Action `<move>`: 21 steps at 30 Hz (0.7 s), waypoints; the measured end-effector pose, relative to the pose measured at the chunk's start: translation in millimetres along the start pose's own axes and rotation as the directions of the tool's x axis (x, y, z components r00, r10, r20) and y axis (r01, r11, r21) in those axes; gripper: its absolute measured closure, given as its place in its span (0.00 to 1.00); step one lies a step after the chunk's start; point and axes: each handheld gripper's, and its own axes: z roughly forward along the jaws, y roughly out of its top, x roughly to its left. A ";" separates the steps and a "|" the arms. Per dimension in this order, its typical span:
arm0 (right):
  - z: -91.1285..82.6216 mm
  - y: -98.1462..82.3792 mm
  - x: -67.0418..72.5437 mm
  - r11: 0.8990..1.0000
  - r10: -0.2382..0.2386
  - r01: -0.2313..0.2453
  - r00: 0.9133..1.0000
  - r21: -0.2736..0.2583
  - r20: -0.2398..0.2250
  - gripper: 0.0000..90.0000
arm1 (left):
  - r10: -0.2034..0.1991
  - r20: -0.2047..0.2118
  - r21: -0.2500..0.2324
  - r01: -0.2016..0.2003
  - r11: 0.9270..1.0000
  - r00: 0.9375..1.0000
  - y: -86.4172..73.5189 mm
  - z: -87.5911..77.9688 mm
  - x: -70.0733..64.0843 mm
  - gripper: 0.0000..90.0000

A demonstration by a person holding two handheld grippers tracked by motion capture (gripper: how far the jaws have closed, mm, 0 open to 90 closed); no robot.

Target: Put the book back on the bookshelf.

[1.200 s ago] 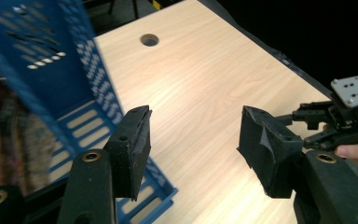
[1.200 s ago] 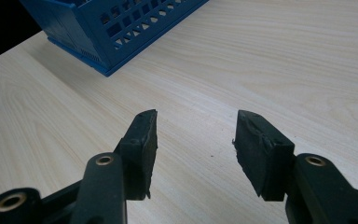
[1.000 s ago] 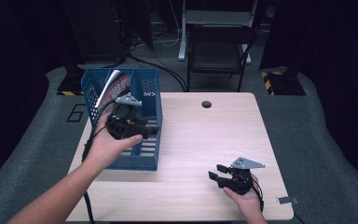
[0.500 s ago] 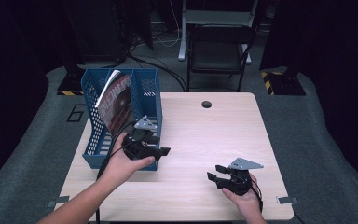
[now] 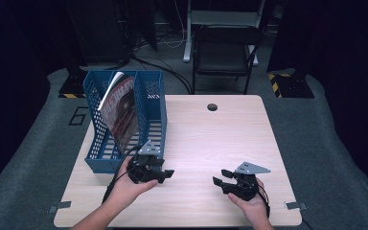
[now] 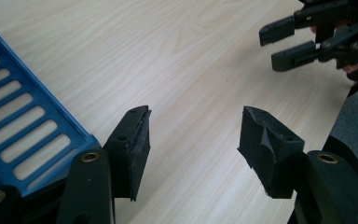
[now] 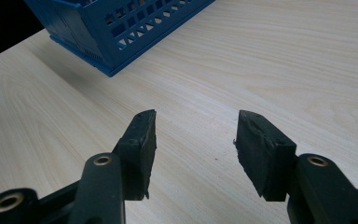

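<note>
Both hand-held grippers (image 5: pixel 168 173) (image 5: pixel 219 182) wide, empty

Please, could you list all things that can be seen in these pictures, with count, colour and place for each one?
file rack: one, blue, left part of the table, slotted walls
magazine: one, dark reddish cover, standing tilted inside the file rack
table: one, light wood, a round hole near its far edge
chair: one, black, on the floor beyond the table
left tool: one, black, open and holding nothing, at the near corner of the file rack
right tool: one, black, open and holding nothing, over the near right part of the table
hands: two, one holding each tool, coming from the near edge
</note>
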 end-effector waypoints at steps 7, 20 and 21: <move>-0.4 -0.4 -0.3 1.000 -0.001 0.001 1.000 -0.002 0.002 0.53 | -0.016 0.020 0.013 0.016 1.000 1.000 -25.9 15.2 -2.6 0.48; -1.4 -0.3 0.6 1.000 -0.009 0.009 1.000 0.002 0.002 0.53 | -0.027 0.026 0.007 0.027 1.000 0.999 -59.9 34.9 0.5 0.48; -1.0 -0.5 0.9 1.000 -0.006 0.006 1.000 -0.001 0.002 0.53 | -0.020 0.016 0.003 0.020 1.000 1.000 -61.1 36.1 0.4 0.48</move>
